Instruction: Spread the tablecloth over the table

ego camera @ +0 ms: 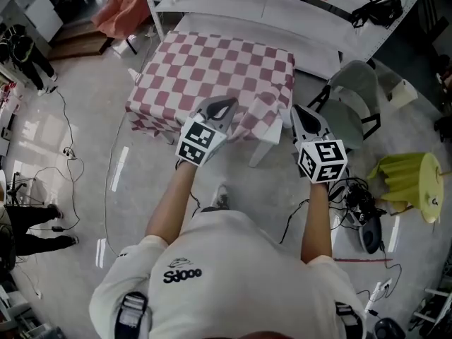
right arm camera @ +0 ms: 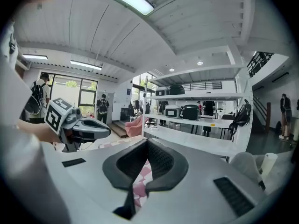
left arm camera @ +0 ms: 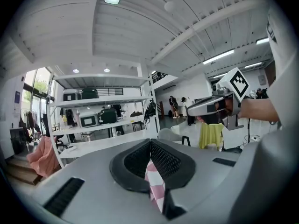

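Head view: checked tablecloth [ego camera: 219, 62] lies draped over the counter [ego camera: 261, 152], its near edge bunched and held up. Left gripper [ego camera: 220, 108] and right gripper [ego camera: 304, 119] each clamp that hem, jaws closed on fabric. Judged light, limp and slip-prone; the hem near the corners offers the best hold.

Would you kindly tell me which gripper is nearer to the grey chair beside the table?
Right. The right gripper, shut on the tablecloth, is close beside the grey chair; the left gripper, also shut on it, is farther off, beyond the right one.
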Tool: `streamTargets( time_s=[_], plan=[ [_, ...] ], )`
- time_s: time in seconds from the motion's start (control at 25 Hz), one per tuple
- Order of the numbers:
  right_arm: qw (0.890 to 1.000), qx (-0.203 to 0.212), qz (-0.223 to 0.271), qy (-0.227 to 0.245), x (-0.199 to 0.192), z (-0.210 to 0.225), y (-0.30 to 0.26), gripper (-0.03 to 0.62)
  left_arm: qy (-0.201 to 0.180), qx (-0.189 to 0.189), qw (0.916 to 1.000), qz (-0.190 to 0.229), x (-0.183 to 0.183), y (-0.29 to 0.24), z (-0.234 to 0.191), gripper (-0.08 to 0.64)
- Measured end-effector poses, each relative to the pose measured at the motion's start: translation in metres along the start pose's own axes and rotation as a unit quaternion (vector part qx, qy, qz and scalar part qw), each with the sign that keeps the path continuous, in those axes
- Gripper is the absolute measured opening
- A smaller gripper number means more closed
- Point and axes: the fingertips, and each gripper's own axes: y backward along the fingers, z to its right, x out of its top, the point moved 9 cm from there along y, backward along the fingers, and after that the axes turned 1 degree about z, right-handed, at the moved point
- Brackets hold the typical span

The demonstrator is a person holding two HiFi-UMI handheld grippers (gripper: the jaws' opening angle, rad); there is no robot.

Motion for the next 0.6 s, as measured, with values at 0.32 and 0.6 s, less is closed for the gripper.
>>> streamTargets(
  time_s=[0.32, 0.6],
  plan=[
    [0.999, -0.012, -0.040, 0.010, -0.009, 0.018, -0.077, 0.021, 0.018, -0.011, 0.9996, -0.016, -0.021, -0.043, -0.064, 0.029],
    [0.994, -0.005, -0.108, 0.005, -0.048, 0.043, -0.120, 0.092, 0.055, -0.019, 0.9970, -0.051, -0.060, -0.074, -0.081, 0.029]
  ],
)
